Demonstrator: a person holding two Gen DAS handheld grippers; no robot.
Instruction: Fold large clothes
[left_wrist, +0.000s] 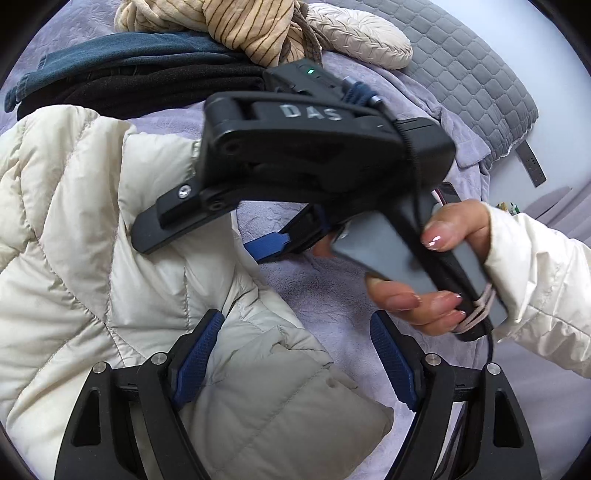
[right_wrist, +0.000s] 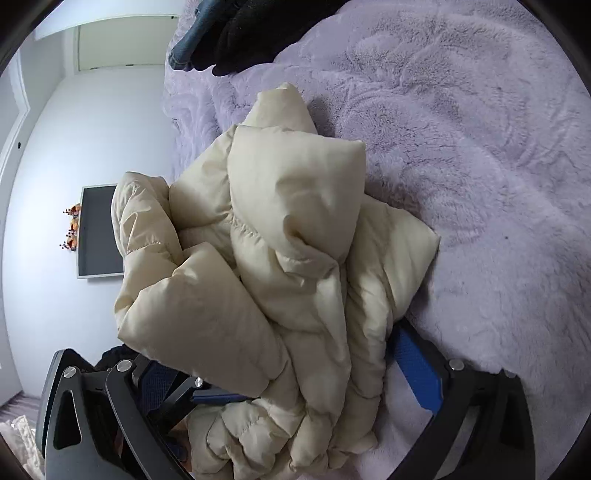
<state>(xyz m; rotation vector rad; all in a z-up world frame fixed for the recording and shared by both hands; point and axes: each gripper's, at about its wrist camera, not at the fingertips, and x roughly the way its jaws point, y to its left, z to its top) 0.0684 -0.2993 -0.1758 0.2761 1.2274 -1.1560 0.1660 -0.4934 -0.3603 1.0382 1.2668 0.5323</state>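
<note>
A cream puffer jacket (left_wrist: 74, 240) lies bunched on a lilac fleece blanket (right_wrist: 461, 147). My left gripper (left_wrist: 295, 321) is open low over the jacket's near corner. Its left pad (left_wrist: 199, 354) rests against the fabric, while its right pad (left_wrist: 391, 358) is over bare blanket. A hand (left_wrist: 436, 240) in a white sleeve holds my right gripper (left_wrist: 203, 243) just beyond, with the jaws spread wide across the jacket's edge. In the right wrist view the crumpled jacket (right_wrist: 288, 229) fills the gap of the right gripper (right_wrist: 288, 369). The right pad (right_wrist: 417, 369) stands just clear of the fabric, and the jacket hides the left one.
Folded dark blue and black clothes (left_wrist: 129, 77) are stacked at the far side of the bed. Behind them are a striped beige garment (left_wrist: 240, 29), a cream cushion (left_wrist: 362, 37) and a grey quilted pillow (left_wrist: 461, 74). A dark screen (right_wrist: 99, 232) hangs on the white wall.
</note>
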